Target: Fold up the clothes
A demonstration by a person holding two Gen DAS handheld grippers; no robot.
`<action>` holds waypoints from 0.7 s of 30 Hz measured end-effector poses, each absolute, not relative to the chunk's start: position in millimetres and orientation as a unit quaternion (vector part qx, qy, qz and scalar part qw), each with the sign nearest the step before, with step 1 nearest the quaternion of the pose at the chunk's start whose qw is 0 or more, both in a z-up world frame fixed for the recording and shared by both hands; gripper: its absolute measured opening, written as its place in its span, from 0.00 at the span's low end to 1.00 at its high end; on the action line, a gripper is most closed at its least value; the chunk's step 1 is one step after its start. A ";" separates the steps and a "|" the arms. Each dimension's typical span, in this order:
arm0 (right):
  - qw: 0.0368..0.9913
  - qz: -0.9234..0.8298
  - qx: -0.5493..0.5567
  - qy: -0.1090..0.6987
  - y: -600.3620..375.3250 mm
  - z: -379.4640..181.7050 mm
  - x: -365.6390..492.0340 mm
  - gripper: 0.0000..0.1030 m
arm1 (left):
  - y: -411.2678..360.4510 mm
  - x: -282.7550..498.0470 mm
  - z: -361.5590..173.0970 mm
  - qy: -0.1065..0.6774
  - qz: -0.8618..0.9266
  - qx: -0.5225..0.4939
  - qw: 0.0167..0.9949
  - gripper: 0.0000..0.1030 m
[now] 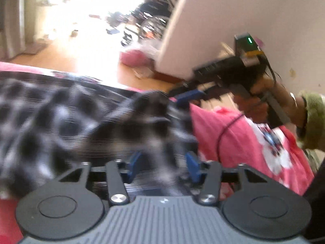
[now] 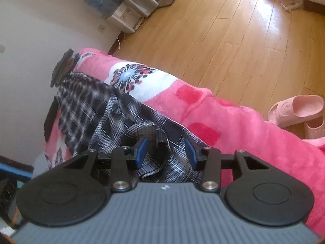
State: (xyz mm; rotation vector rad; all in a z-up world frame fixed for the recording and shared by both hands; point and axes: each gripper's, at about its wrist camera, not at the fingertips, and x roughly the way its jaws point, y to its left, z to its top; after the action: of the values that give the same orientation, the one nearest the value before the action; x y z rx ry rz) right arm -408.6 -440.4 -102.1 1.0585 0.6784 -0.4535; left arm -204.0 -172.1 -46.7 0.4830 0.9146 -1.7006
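Note:
A black-and-white plaid garment [image 1: 61,111] lies crumpled on a pink flowered blanket [image 1: 233,126], heavily blurred in the left wrist view. My left gripper [image 1: 163,165] is open, its blue pads [image 1: 134,165] wide apart with plaid cloth lying between them. In the right wrist view the same garment [image 2: 91,105] stretches away over the blanket [image 2: 233,126]. My right gripper [image 2: 166,153] is open over a raised fold of the cloth. The left wrist view also shows the right gripper [image 1: 182,97] at the garment's far edge, held by a hand in a green sleeve [image 1: 312,120].
The blanket's edge drops to a wooden floor [image 2: 233,40]. Pink slippers [image 2: 298,109] sit beside the bed. A white cabinet [image 2: 124,18] stands against the wall. A pink bag [image 1: 134,58] and dark clutter [image 1: 150,20] lie near a bright doorway.

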 end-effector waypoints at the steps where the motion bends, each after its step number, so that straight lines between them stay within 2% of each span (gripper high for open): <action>1: 0.784 -0.210 0.494 0.311 -440.9 -101.3 -410.3 0.39 | -175.7 -210.1 -49.2 0.390 -0.722 0.209 0.531 0.42; 4: 0.786 -0.214 0.491 0.309 -437.2 -98.8 -413.2 0.40 | -182.1 -232.1 -61.0 0.398 -0.735 0.244 0.492 0.35; 10: 0.796 -0.220 0.471 0.311 -432.8 -96.1 -412.3 0.43 | -160.1 -275.4 -79.9 0.334 -0.725 0.348 0.492 0.35; 15: 0.803 -0.222 0.458 0.309 -432.8 -96.0 -408.3 0.45 | -151.2 -276.6 -86.2 0.330 -0.708 0.340 0.523 0.33; 16: 0.805 -0.222 0.456 0.308 -432.7 -96.0 -407.5 0.46 | -151.6 -275.7 -85.9 0.329 -0.706 0.338 0.528 0.29; 21: 0.812 -0.224 0.444 0.306 -432.7 -95.9 -403.5 0.49 | -155.0 -272.9 -83.8 0.329 -0.701 0.335 0.538 0.17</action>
State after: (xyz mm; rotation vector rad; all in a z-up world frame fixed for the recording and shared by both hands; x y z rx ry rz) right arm -403.5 -432.7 -95.9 0.9476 0.6545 -0.4779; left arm -272.9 -155.0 -83.8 0.7971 0.7820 -1.6668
